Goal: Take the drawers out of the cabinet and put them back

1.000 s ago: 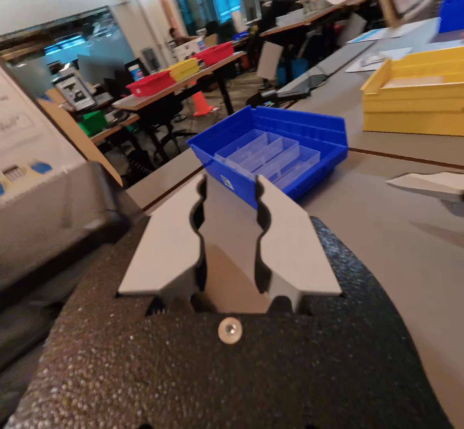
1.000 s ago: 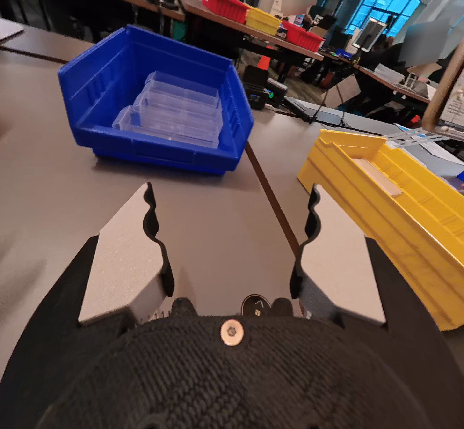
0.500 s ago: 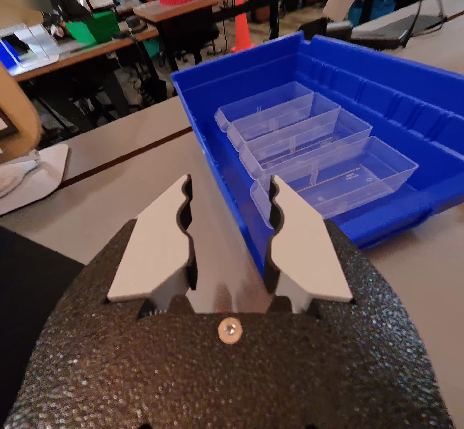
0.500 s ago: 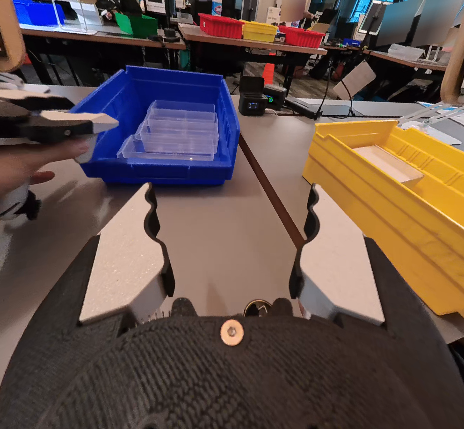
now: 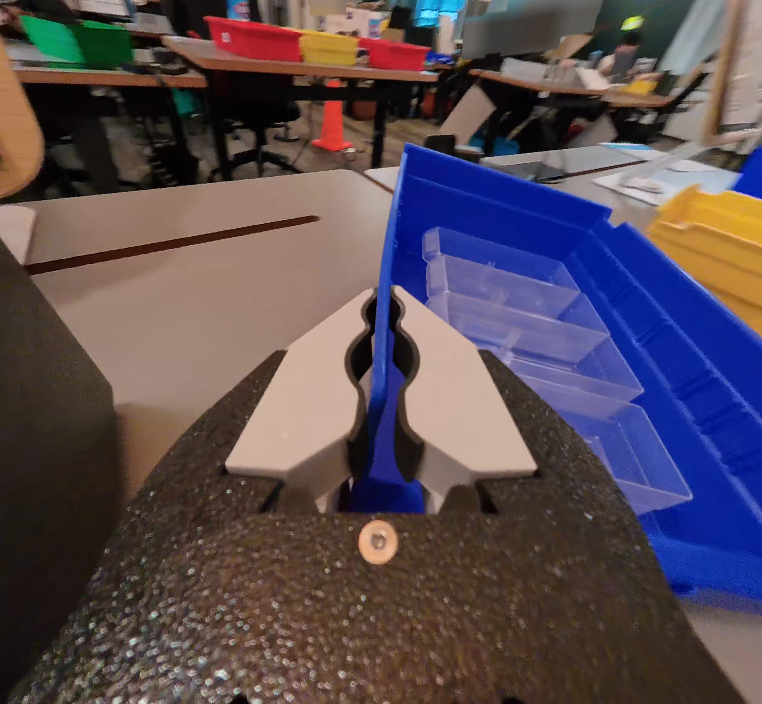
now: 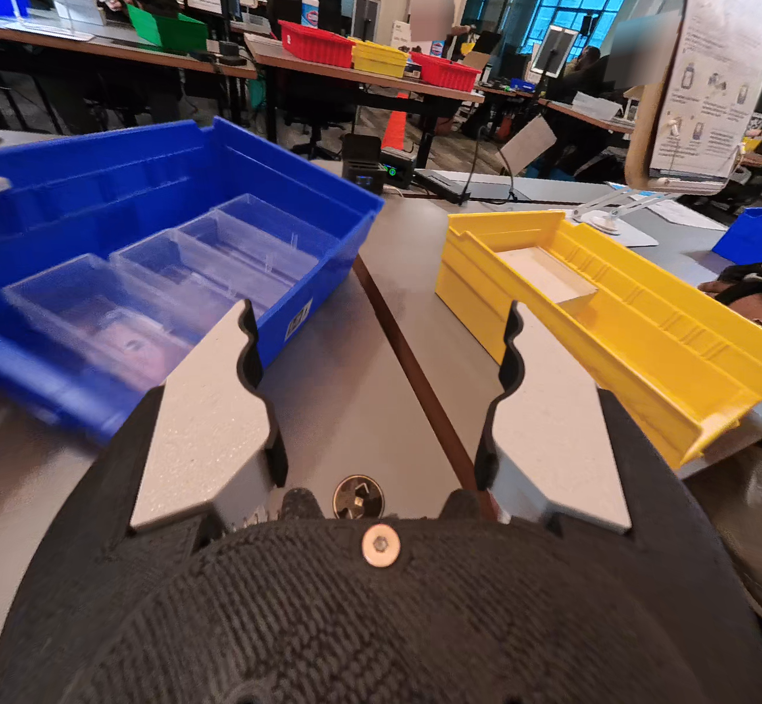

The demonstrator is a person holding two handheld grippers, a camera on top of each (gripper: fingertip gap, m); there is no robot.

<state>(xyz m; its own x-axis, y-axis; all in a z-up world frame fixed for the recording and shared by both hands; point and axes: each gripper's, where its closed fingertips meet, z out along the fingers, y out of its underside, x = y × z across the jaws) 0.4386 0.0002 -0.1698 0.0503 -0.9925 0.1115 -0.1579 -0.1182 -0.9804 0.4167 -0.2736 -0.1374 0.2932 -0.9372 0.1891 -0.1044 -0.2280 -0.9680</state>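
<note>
The left tongs (image 5: 383, 305) pinch the thin side wall of a blue bin (image 5: 676, 354) of glossy ribbed plastic on the grey bench (image 5: 185, 313). Inside the bin lie four clear, shallow rectangular drawers (image 5: 515, 313), side by side. Right of the bin, the right tongs (image 6: 379, 313) hang wide apart and empty, beside a long yellow bin (image 6: 618, 333).

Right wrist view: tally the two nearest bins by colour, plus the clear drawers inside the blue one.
Blue bin: 1
Yellow bin: 1
Clear drawers: 4
Total: 6
</note>
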